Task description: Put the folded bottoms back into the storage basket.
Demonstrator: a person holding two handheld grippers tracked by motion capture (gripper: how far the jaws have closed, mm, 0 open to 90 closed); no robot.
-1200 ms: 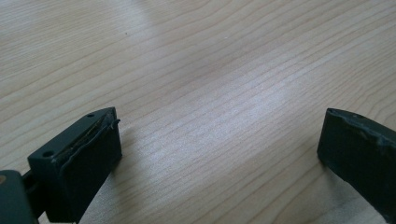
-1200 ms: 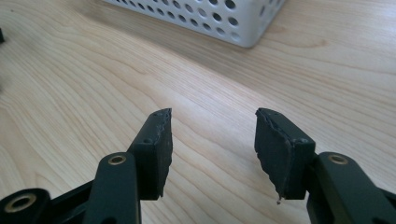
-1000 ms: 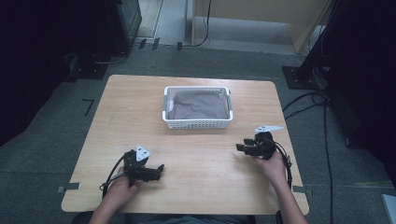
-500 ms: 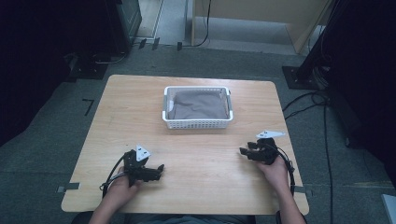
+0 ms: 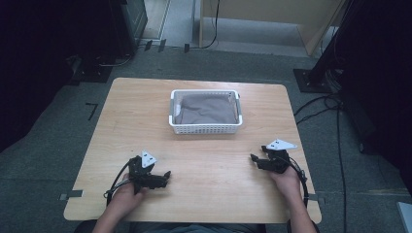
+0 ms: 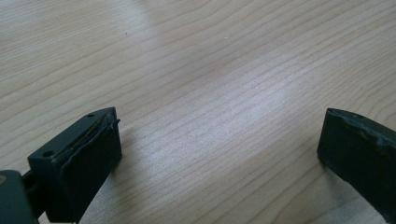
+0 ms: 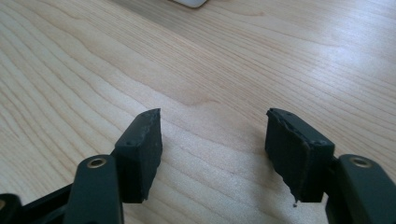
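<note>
A white slatted basket (image 5: 205,128) holding a folded grey cloth (image 5: 206,108) stands at the middle back of the wooden table (image 5: 126,121). My left gripper (image 5: 166,175) rests on the table near the front left, jaws spread wide over bare wood (image 6: 219,135), nothing between them. My right gripper (image 5: 253,158) lies low at the front right, pointing left. Its jaws have just been opening and stand apart with only wood grain between them (image 7: 212,140). Both grippers are well short of the basket.
The basket's white corner (image 7: 190,3) peeks in at the top of the right gripper view. Cables trail from both grippers toward the front edge. Dark equipment and cables (image 5: 320,104) sit on the floor around the table.
My right gripper has sunk a little toward the tabletop and drifted slightly nearer the front edge. The left hand has stayed put.
</note>
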